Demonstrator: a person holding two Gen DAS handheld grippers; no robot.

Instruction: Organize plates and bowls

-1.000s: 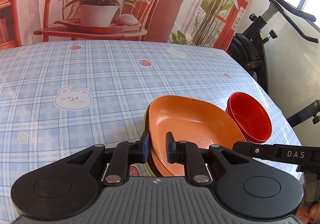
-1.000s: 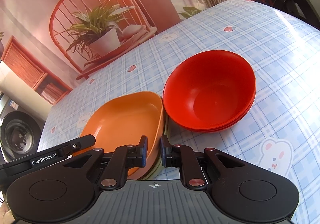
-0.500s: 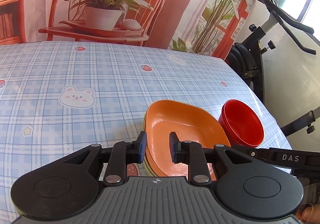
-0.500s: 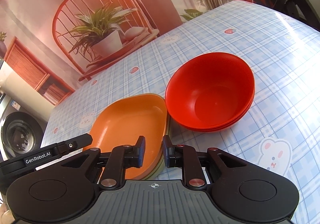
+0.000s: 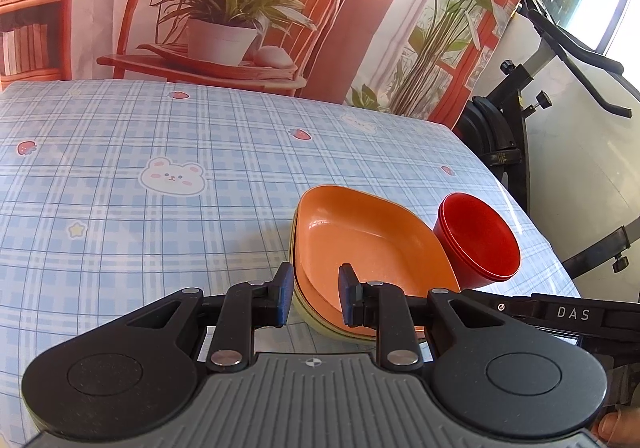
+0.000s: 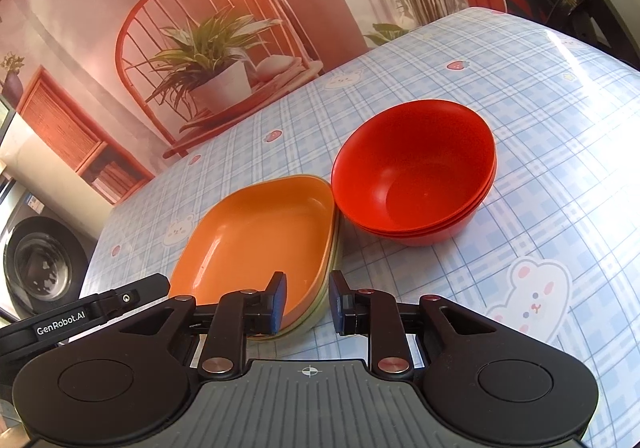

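A stack of plates (image 5: 360, 244), orange on top with pale green rims under it, rests on the blue checked tablecloth (image 5: 120, 208). Touching its right side stand three nested red bowls (image 5: 480, 248). My left gripper (image 5: 316, 296) is open just short of the stack's near left rim, pads clear of it. In the right wrist view the plates (image 6: 260, 236) lie left of the bowls (image 6: 412, 176). My right gripper (image 6: 308, 304) straddles the stack's near right rim; its jaws are opening and the pads do not press. Each gripper shows in the other's view: right (image 5: 560, 312), left (image 6: 80, 316).
The table's right edge (image 5: 552, 248) drops off close beyond the bowls, with an exercise bike (image 5: 520, 120) past it. A printed backdrop with a potted plant (image 5: 224, 32) hangs behind the table. A washing machine (image 6: 36, 268) stands off the far left corner.
Both grippers' jaws have spread and let go of the plate stack's rim. The left gripper has drawn back, so the plates and bowls sit further off. The right gripper has barely moved.
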